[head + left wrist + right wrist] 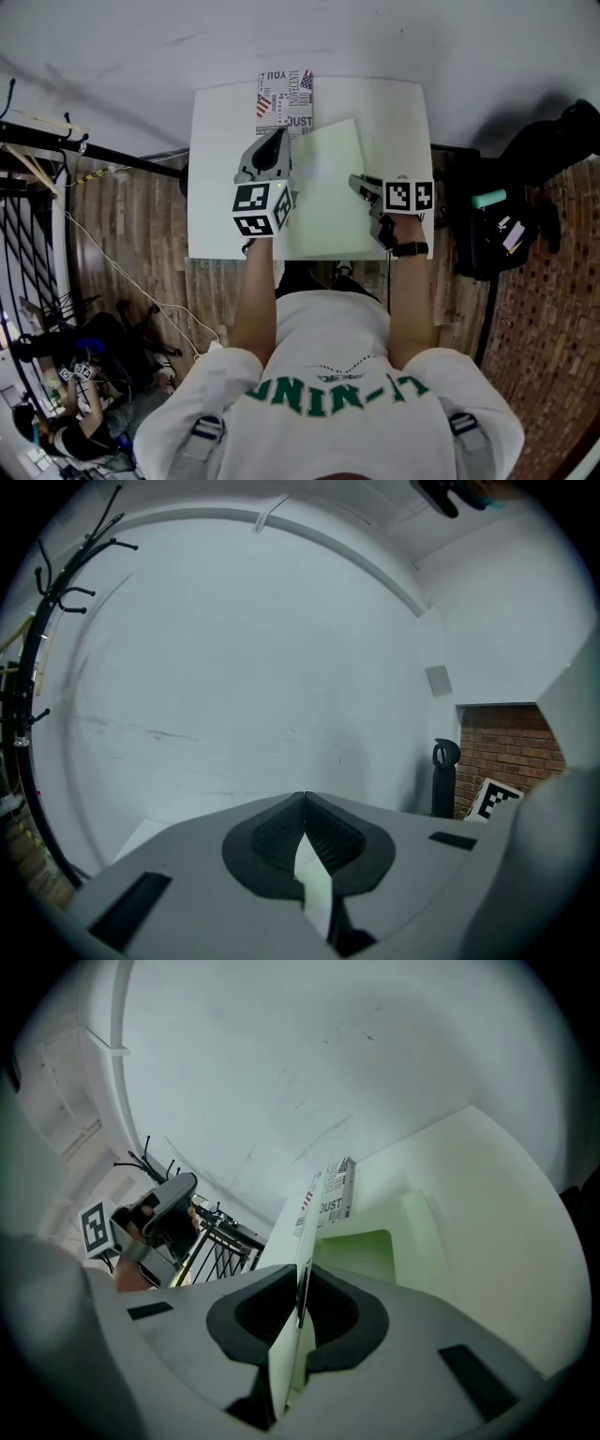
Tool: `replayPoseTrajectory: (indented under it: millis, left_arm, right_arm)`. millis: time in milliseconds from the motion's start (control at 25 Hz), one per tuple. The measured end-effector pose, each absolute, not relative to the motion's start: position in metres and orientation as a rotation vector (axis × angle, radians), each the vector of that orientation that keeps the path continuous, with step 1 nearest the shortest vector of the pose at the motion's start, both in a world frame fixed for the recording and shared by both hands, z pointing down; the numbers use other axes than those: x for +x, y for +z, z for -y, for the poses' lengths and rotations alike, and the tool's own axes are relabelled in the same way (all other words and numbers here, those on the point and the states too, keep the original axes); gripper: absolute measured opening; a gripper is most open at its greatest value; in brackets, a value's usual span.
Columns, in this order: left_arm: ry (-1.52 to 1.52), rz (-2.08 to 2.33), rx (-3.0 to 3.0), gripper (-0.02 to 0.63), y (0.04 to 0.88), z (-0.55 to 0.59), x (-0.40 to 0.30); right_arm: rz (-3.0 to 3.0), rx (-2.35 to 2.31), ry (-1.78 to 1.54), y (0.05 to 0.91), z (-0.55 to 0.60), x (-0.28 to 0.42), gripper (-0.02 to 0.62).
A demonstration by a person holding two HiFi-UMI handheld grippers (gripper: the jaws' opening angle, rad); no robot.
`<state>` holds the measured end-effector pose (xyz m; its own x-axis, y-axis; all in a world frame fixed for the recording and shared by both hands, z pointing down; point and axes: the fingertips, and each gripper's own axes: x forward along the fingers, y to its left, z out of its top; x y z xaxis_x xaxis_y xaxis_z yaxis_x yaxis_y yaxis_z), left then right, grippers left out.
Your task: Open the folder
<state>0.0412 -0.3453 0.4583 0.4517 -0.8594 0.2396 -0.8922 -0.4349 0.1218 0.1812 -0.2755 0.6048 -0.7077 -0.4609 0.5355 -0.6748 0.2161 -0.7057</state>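
Both grippers are biting on the folder (328, 192) right now. The left gripper (305, 801) is clenching, its dark pads meeting at the tips and pinching a thin pale edge of the folder that is running back between them toward the camera. Beyond those jaws only the white wall (244, 667) is showing, and off to their right the right gripper's marker cube (493, 801) is peeking in. The right gripper (302, 1277) is squeezing shut too, grasping one leaf of the folder edge-on. That sheet is standing upright in the slot between the pads and running straight ahead of the jaws to the newsprint-patterned strip (336, 1190). To the right of those jaws the pale green inside of the folder is spreading out, a pocket showing on it. To their left, well apart, the left gripper is hovering in a hand. From overhead, the folder is lying on the white table (216, 178) between the two grippers, its green leaf sitting at a tilt.
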Motion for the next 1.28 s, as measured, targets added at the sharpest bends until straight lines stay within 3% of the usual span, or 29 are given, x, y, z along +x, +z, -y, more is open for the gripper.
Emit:
replayPoseTrajectory:
  millis: [760, 1280]
  left_arm:
    - [0.098, 1.778, 2.325, 0.014, 0.431, 0.313, -0.089]
    - [0.037, 2.014, 2.129, 0.014, 0.422, 0.278, -0.213]
  right_arm:
    - [2.284, 0.998, 1.431, 0.537, 0.268, 0.054, 0.051]
    - [2.232, 0.878, 1.444, 0.548, 0.272, -0.071, 0.138]
